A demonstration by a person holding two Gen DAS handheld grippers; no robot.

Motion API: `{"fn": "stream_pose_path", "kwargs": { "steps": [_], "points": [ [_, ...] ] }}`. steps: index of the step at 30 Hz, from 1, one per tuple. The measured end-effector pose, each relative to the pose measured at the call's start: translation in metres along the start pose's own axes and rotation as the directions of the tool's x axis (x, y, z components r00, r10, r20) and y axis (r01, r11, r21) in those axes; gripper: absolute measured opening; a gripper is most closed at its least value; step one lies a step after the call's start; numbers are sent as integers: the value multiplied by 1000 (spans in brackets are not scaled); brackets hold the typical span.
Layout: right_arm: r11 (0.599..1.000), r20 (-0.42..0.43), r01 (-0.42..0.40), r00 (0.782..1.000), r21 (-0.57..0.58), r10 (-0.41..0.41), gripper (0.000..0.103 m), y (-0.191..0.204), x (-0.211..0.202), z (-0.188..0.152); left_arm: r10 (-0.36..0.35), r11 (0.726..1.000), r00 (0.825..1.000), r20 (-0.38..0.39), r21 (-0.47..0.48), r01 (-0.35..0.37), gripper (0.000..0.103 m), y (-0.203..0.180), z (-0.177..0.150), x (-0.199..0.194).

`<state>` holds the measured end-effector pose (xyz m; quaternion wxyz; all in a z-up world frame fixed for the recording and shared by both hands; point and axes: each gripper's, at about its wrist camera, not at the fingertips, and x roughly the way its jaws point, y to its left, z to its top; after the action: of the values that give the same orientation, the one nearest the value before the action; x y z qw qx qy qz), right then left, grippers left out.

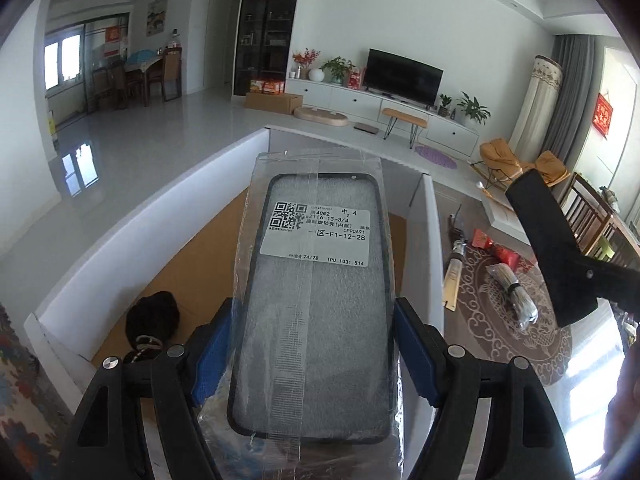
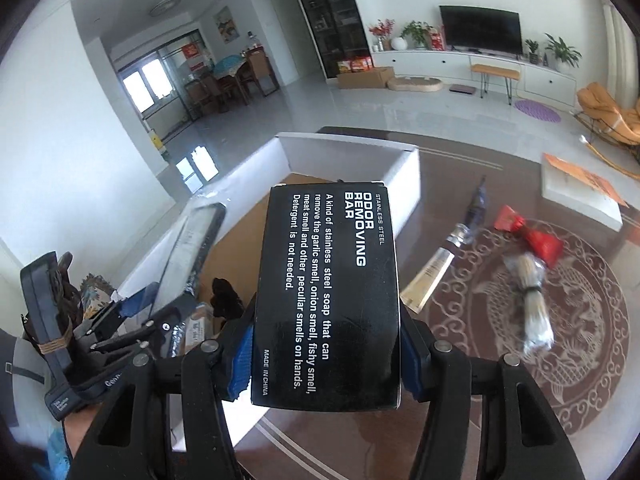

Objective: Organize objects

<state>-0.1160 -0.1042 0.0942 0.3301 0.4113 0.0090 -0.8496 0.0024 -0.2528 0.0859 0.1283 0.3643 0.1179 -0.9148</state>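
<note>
Left claw (image 1: 312, 360) gripping bagged phone case (image 1: 316, 300), right claw (image 2: 324, 356) clutching black box (image 2: 328, 292), white carton (image 1: 140, 216) (dark bundle (image 1: 152, 316) inside)

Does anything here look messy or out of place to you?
Nothing looks broken or spilled. A tube, a red packet and a bagged bundle of sticks lie scattered at odd angles on the table, outside the white box. Each gripper holds an item: a phone case and a black box.

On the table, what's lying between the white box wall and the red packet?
A long clear tube with a dark cap lies there, apart from both the white cardboard box and the red packet. Both wrist views show it, the right more clearly.
</note>
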Motion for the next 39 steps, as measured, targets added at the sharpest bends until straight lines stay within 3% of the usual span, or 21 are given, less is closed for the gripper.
{"fn": "stream_pose_path", "kwargs": {
  "steps": [3, 4, 5, 6, 11, 14, 17, 18, 20, 22, 24, 26, 30, 36, 39],
  "points": [
    [997, 2, -77, 997, -1, 77, 60, 37, 33, 14, 116, 993, 990, -83, 5, -116, 77, 20, -8, 22],
    [995, 3, -101, 995, 14, 101, 71, 44, 44, 17, 136, 991, 985, -105, 0, -137, 81, 25, -12, 28],
    [994, -3, -111, 994, 19, 111, 88, 49, 54, 18, 142, 990, 983, -120, -7, -144, 83, 27, -16, 32],
    [994, -11, -104, 994, 19, 105, 92, 53, 62, 18, 137, 990, 983, -125, -16, -140, 83, 29, -20, 35],
    [998, 34, -65, 997, 13, 65, 93, 34, 52, -5, 124, 992, 991, -45, -15, -125, 86, 14, -26, 21],
    [999, 68, 44, 997, 5, -45, 100, -8, 27, -34, 44, 999, 999, -8, 0, -44, 86, -9, -29, 7],
    [978, 59, 206, 977, 18, -206, 101, -67, 11, -77, -90, 994, 996, 14, 55, 89, 86, -52, -35, -11],
    [964, 41, 266, 963, 26, -267, 101, -89, 7, -94, -138, 987, 990, 17, 85, 136, 88, -70, -38, -16],
    [926, -26, 372, 928, 62, -371, 101, -135, 0, -126, -225, 965, 974, -11, 137, 224, 103, -108, -47, -22],
    [892, -82, 438, 899, 112, -431, 101, -174, -11, -155, -296, 937, 951, -89, 168, 307, 103, -142, -65, -14],
    [862, -106, 487, 873, 142, -476, 101, -202, -25, -175, -322, 916, 924, -205, 182, 359, 103, -174, -87, 7],
    [842, -121, 517, 856, 155, -503, 101, -218, -35, -190, -294, 911, 916, -274, 208, 355, 103, -196, -115, 31],
    [834, -142, 525, 851, 173, -506, 101, -229, -39, -204, -172, 927, 937, -304, 272, 259, 103, -215, -136, 70],
    [837, -151, 509, 860, 200, -487, 103, -233, -38, -204, -106, 933, 968, -225, 314, 176, 103, -218, -117, 90],
    [836, -150, 511, 859, 200, -489, 103, -231, -40, -206, -85, 929, 968, -236, 332, 162, 103, -223, -107, 107]
  ]
}}
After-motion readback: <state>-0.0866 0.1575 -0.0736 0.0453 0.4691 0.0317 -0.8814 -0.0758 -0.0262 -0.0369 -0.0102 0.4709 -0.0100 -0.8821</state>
